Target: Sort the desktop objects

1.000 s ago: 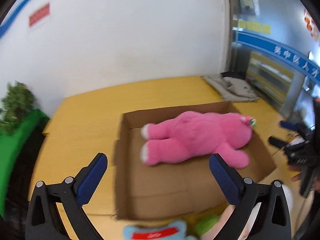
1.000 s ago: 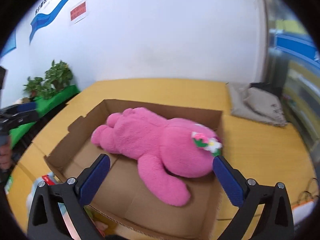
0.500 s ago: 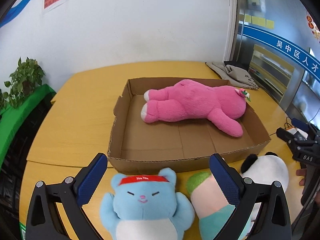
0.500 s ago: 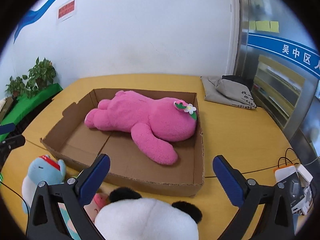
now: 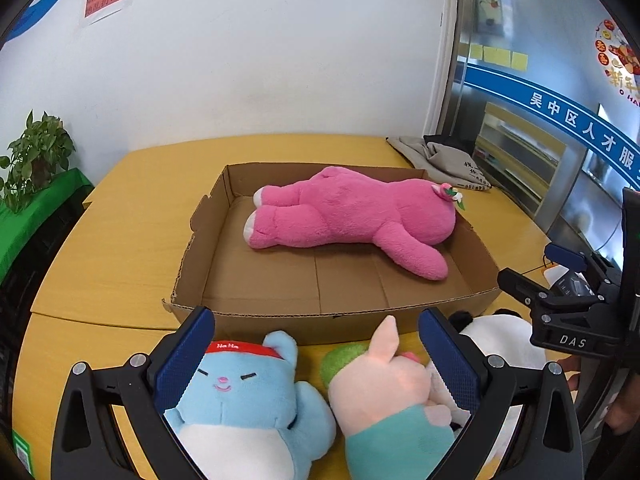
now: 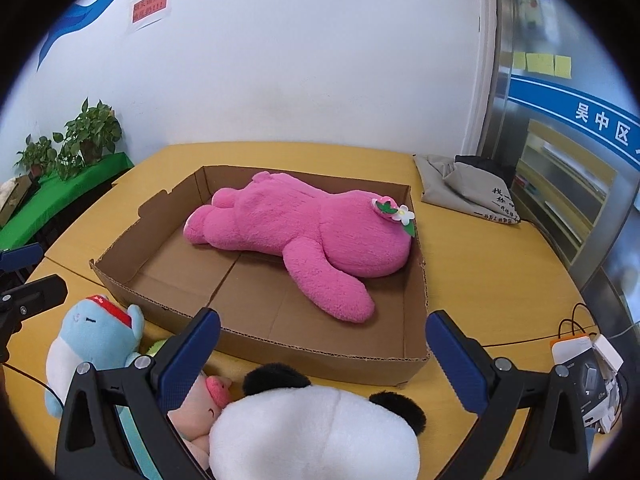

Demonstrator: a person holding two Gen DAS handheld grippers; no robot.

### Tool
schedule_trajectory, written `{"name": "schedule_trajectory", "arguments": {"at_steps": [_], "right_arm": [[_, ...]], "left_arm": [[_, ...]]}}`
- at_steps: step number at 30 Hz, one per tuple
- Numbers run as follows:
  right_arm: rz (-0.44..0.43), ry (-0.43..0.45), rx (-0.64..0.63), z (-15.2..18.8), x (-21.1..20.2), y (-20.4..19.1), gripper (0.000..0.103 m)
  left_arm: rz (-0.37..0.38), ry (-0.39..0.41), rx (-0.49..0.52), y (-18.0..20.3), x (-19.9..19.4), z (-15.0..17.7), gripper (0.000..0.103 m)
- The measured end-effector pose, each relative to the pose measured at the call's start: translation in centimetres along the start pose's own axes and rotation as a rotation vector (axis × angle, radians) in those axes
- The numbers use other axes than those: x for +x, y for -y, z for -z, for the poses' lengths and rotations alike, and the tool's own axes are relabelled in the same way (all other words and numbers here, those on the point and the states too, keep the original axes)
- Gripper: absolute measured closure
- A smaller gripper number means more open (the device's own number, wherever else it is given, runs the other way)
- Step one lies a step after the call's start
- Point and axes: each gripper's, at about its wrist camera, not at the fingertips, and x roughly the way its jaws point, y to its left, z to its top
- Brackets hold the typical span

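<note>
Cardboard tray (image 5: 248, 304) sits in the middle of your yellow counter (image 5: 132, 208), open side up, and the big pink plush (image 5: 348, 216) lies inside it along the far wall, face down, feet to the left and one arm stretched toward the near wall. A small flower (image 6: 394, 210) is pinned on its head.

Your left hand-held gripper (image 5: 316, 344) hangs just short of the tray's near wall with its blue pads spread wide and nothing between them. Below it, on the counter, lie the blue plush (image 5: 240, 404) with a red headband and, right beside it, the pink-eared plush (image 5: 384, 392) in a teal top; the two touch.

Your right hand-held gripper (image 6: 324, 350) is likewise spread apart and empty, poised over the panda plush (image 6: 316, 428), whose white head and black ears fill the bottom of the right wrist view. The panda plush presses against the pink-eared plush on its left.

A grey cloth bag (image 6: 468, 188) lies at the far right corner of the counter, well apart from the tray. Potted plants (image 6: 86, 136) stand on a green ledge off to the left, and a small charger box with cables (image 6: 588, 360) rests near the right edge.
</note>
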Motion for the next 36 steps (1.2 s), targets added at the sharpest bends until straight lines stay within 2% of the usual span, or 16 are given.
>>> {"name": "schedule_trajectory", "arguments": {"at_steps": [6, 15, 27, 36], "right_arm": [[0.001, 0.018, -0.01, 0.9, -1.4, -0.2, 0.0], [-0.016, 0.009, -0.033, 1.5, -1.3, -0.6, 0.0], [-0.001, -0.005, -0.032, 1.3, -0.2, -0.6, 0.0], [-0.011, -0.004, -0.054, 1.3, -0.3, -1.5, 0.0]], "left_arm": [[-0.01, 0.032, -0.007, 1.0, -1.3, 0.5, 0.0], [-0.039, 0.026, -0.027, 1.2, -1.5, 1.5, 0.0], [-0.012, 0.011, -0.001, 1.4, 0.0, 1.3, 0.0], [-0.006, 0.004, -0.023, 0.6, 0.1, 1.8, 0.0]]}}
